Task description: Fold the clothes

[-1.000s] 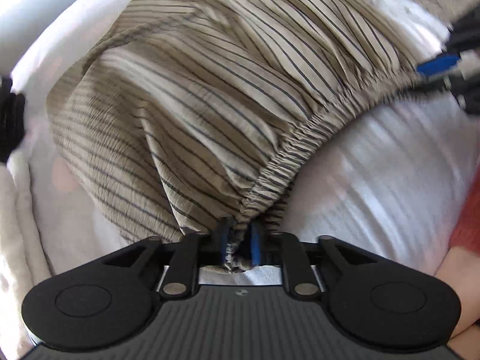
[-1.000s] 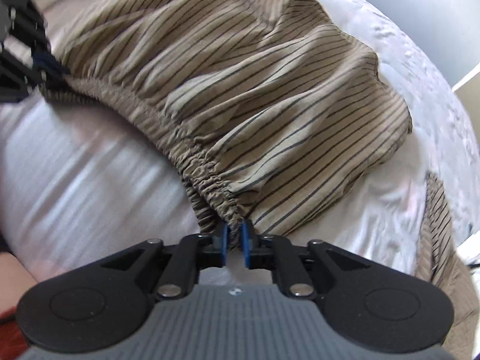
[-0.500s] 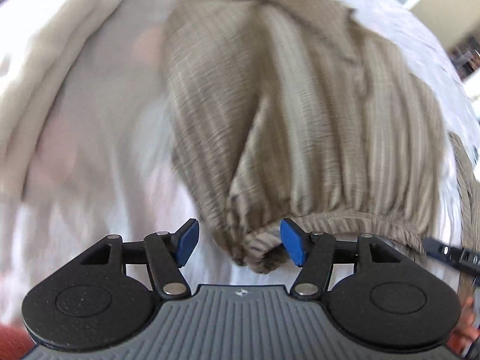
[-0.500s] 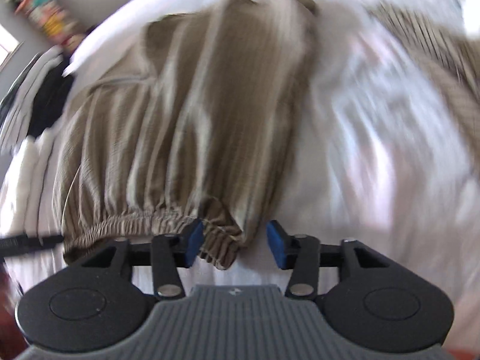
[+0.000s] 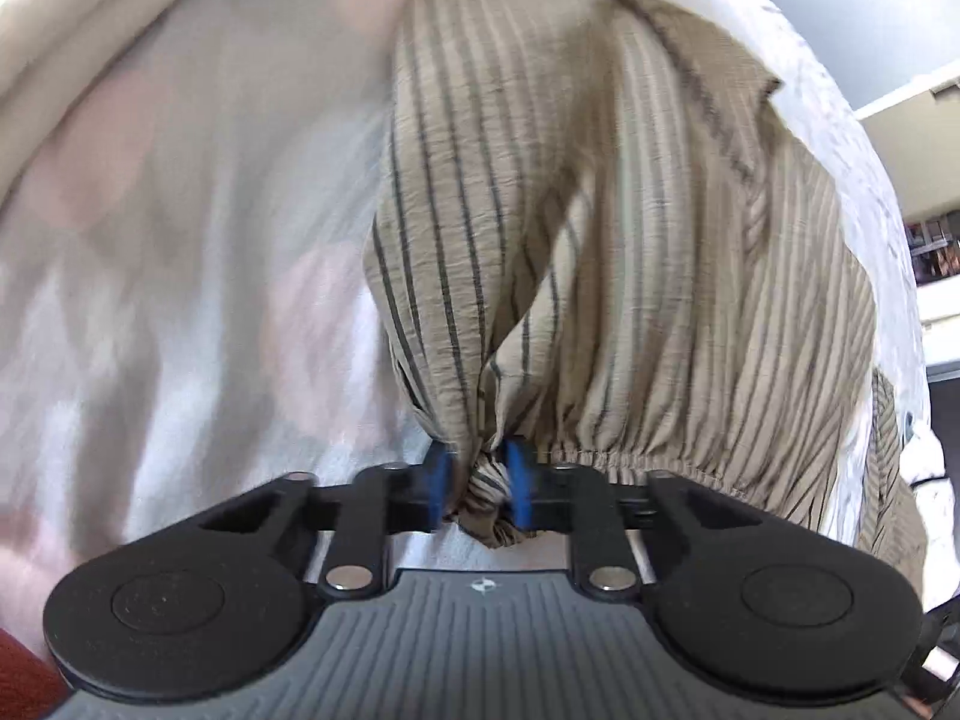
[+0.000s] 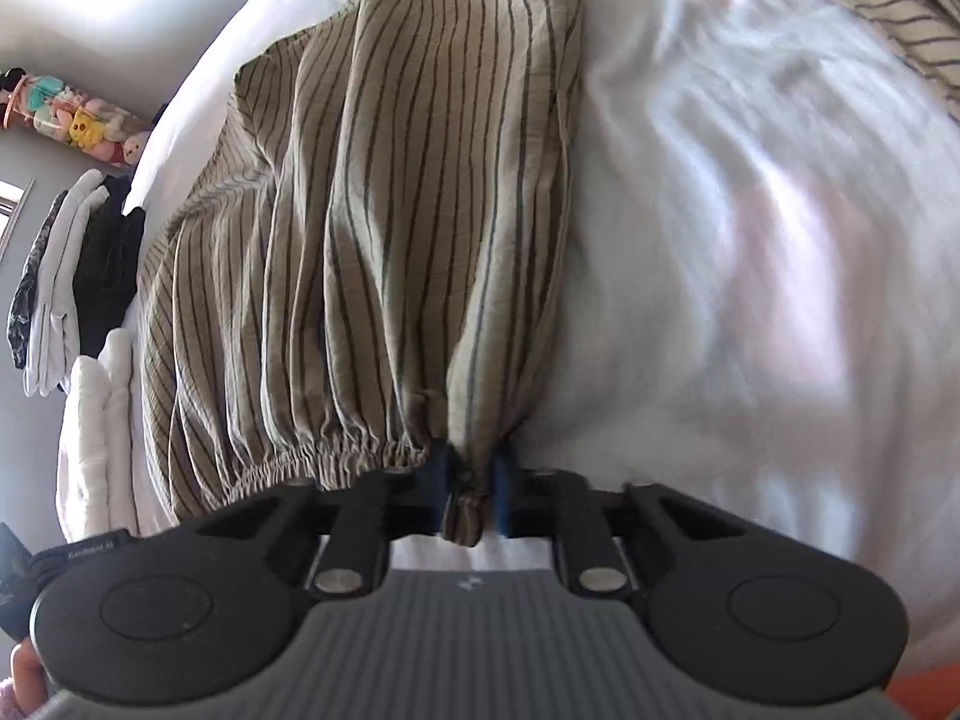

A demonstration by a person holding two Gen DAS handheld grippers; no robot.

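— Where the left wrist view looks along its fingers, what does the left gripper have?

— Its blue pads are clamped on a bunched corner of the striped garment, right at the gathered elastic band. From there the cloth runs straight away from the gripper over the white bedding, stripes lengthwise, and the band runs off to the gripper's right.

— And the right wrist view?

— The right gripper is likewise pinched shut on the other end of that band, which trails off to its left. So the waist edge spans the two grippers, neither one nearer to it, and the garment's long axis points away from both — any fold would seem to turn on that.

— Any containers?

— None that can be made out. A stack of folded white and dark clothes lies at the bed's far left, and another striped piece at upper right.
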